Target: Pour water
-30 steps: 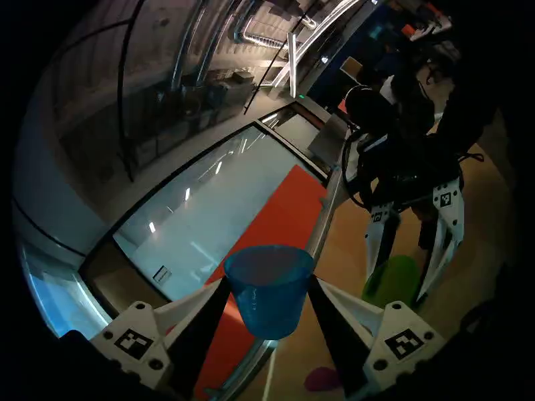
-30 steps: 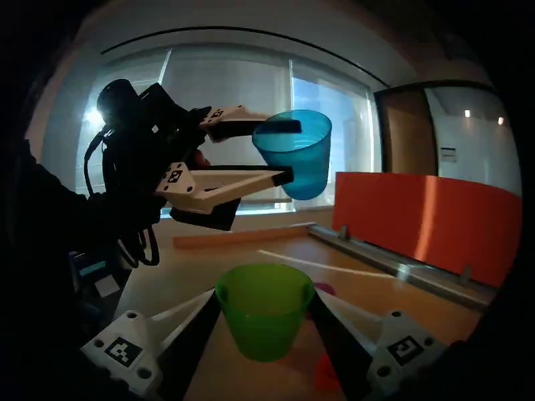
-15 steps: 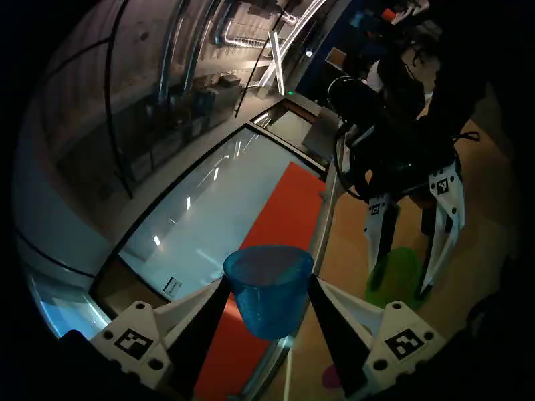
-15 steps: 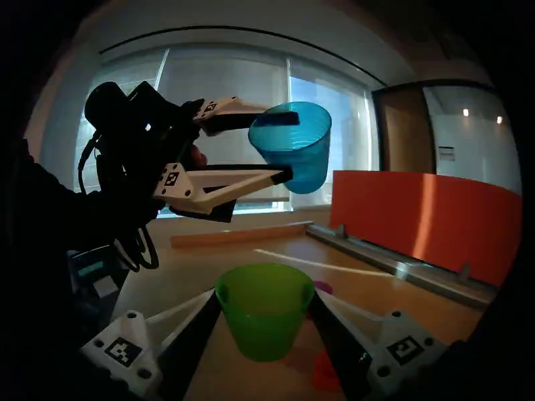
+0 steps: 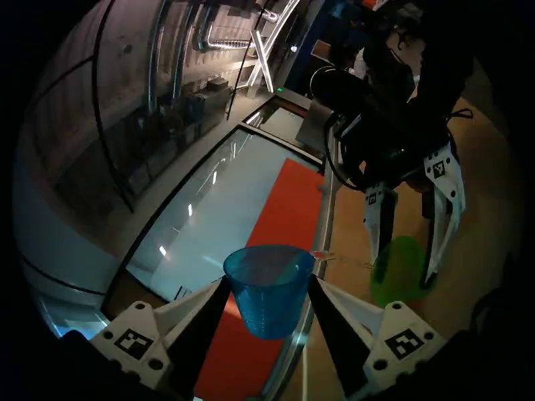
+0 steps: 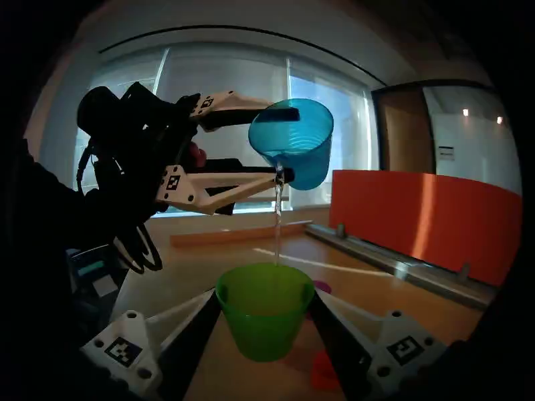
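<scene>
Right gripper view: I see my left hand-held gripper (image 6: 289, 146) closed on the blue cup (image 6: 302, 152), which is tilted above the green cup (image 6: 264, 324). A thin water stream (image 6: 277, 220) falls from the blue rim into the green cup. My right hand-held gripper (image 6: 264, 295) clamps the green cup upright, with the wooden surface (image 6: 194, 271) behind it.
</scene>
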{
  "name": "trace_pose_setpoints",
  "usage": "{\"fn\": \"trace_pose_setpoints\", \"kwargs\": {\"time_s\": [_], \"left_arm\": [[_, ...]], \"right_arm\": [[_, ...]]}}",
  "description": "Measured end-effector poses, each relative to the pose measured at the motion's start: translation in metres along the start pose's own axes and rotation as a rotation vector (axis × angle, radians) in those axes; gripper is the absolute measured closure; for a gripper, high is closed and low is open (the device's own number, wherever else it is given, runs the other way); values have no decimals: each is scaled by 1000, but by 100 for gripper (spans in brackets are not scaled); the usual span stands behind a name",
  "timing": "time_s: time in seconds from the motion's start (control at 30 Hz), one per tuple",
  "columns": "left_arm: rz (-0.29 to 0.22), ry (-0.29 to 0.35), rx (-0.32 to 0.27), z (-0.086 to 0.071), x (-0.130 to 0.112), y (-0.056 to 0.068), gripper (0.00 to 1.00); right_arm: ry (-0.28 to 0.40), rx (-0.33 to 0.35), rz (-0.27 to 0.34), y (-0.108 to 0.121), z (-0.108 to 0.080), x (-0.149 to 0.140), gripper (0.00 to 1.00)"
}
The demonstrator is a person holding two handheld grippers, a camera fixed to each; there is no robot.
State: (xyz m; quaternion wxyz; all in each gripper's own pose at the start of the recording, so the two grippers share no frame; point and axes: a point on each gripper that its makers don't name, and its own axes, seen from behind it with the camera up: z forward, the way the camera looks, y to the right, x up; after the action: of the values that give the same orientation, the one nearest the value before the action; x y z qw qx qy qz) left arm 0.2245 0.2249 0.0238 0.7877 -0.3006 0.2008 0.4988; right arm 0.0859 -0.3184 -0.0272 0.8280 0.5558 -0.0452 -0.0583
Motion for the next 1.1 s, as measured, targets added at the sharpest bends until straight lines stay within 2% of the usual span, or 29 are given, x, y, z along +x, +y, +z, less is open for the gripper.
{"fn": "trace_pose_setpoints", "kwargs": {"time_s": [0.3, 1.1], "left_arm": [[18, 13, 0, -1, 6, -3, 16], [118, 3, 1, -5, 6, -6, 16]], "right_arm": [[-3, 2, -6, -1, -2, 1, 9], [0, -5, -12, 0, -2, 4, 9]]}}
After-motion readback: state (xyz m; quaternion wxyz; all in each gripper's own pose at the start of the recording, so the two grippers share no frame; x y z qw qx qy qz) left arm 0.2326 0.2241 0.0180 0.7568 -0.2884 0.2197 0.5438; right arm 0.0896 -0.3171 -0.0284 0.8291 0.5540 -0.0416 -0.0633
